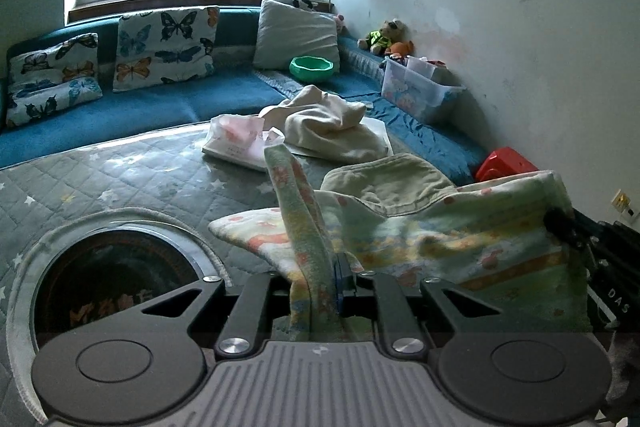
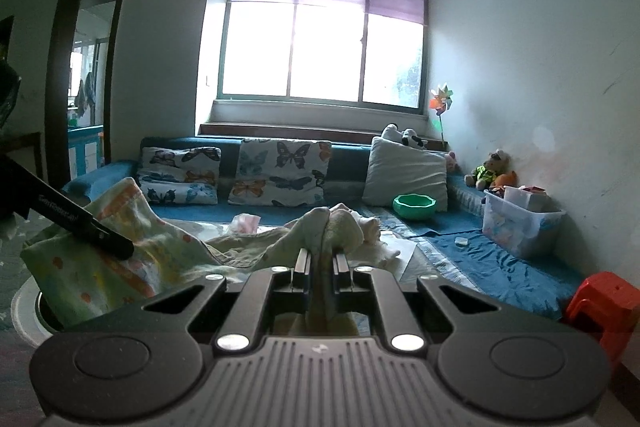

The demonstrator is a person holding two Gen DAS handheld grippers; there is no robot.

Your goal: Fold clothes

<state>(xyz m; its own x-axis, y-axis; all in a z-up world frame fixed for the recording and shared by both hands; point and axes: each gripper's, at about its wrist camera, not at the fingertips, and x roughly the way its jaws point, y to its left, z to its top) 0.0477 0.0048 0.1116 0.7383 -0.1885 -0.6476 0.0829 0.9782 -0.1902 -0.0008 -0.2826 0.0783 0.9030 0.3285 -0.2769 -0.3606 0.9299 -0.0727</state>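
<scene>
A pastel patterned cloth with orange prints hangs stretched between both grippers above the grey quilted table. My left gripper is shut on one corner, and a folded strip of that cloth stands up between its fingers. My right gripper pinches the opposite corner at the right edge. In the right wrist view my right gripper is shut on bunched fabric, while the patterned cloth runs left to the left gripper. A beige garment lies behind the cloth.
A cream garment and a tissue pack lie farther back on the table. A round opening in the table cover is near left. Beyond are the blue sofa, butterfly cushions, a green bowl, a clear box and a red stool.
</scene>
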